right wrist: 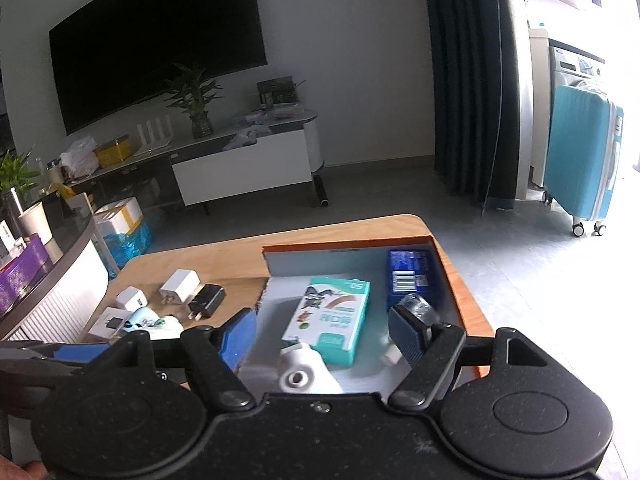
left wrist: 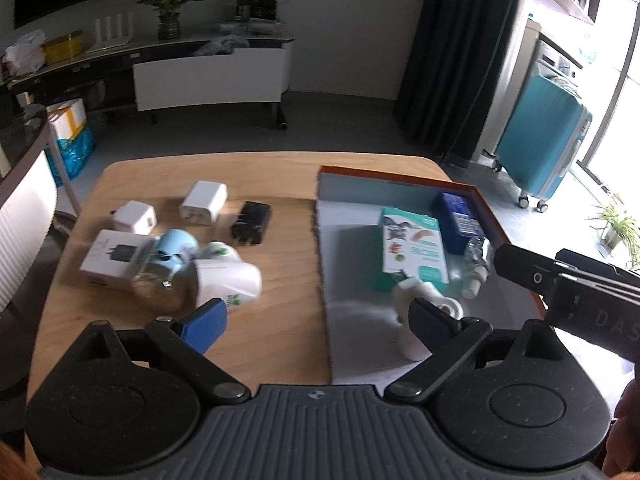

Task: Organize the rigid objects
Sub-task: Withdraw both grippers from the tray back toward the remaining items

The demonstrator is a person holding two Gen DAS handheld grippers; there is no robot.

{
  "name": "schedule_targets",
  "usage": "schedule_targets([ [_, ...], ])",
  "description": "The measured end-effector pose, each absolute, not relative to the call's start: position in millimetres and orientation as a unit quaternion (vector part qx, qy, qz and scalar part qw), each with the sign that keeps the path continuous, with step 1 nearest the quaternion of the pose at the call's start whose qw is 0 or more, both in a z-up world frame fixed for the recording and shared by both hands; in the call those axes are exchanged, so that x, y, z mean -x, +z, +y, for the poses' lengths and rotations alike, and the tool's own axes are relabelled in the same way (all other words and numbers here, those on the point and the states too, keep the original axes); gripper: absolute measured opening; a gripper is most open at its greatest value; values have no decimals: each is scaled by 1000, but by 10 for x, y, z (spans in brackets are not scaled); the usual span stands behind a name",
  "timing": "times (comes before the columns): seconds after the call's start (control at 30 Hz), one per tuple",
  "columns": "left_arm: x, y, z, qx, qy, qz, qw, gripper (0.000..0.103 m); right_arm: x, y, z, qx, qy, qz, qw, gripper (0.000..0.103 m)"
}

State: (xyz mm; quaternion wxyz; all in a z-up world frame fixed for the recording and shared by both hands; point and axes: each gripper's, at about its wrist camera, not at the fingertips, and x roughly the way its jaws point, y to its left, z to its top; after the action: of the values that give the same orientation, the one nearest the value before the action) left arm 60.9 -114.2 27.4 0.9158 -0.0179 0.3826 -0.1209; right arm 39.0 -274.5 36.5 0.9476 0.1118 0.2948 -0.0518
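White bottle [right wrist: 300, 376] lies in box [right wrist: 448, 276], between right hand-held gripper's [right wrist: 322, 336] spread fingers.

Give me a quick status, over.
Left gripper and right gripper open, empty. Box holds four items; chargers wait on table. Nothing blocking.

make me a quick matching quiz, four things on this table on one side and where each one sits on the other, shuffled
Things:
1. teal and white box
2. black charger
3. dark blue box
4. pale blue cup

Places:
A. on the bare wood beside the tray's left wall
B. in the tray's far right corner
C. in the middle of the tray
D. in the pile of things left of the tray

Pairs: 1-C, 2-A, 3-B, 4-D
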Motion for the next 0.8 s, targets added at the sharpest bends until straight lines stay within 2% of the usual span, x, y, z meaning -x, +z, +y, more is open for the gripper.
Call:
schedule_targets([
  [0.8,-589,256,-396,43,-59,380,922,100,-685,379,-2052,-87,18,312,946,87],
])
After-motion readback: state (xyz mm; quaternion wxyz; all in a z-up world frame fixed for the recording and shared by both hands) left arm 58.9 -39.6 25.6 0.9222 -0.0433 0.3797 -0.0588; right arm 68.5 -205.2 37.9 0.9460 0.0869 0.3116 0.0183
